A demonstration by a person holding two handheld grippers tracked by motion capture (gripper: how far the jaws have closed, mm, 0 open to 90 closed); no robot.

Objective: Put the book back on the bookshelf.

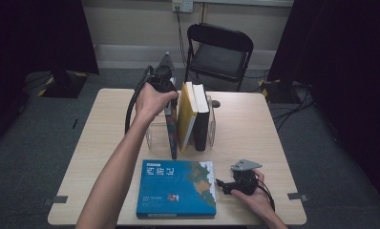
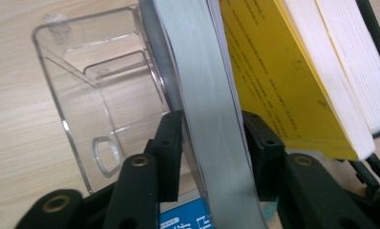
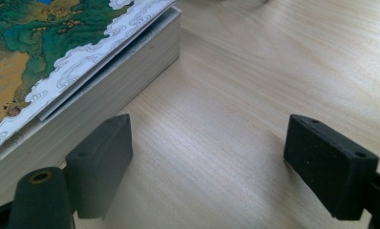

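Black jaws of left gripper (image 2: 212, 143) clamped on thin grey book (image 2: 212, 119) — upright, squeezed between both pads, clear acrylic stand (image 2: 83, 95) just left of them, yellow book (image 2: 279, 81) just right. Best kept vertical, lowered slowly into stand. Right gripper (image 3: 207, 157) resting wide open, nothing between — blue book (image 3: 59, 62) just left.
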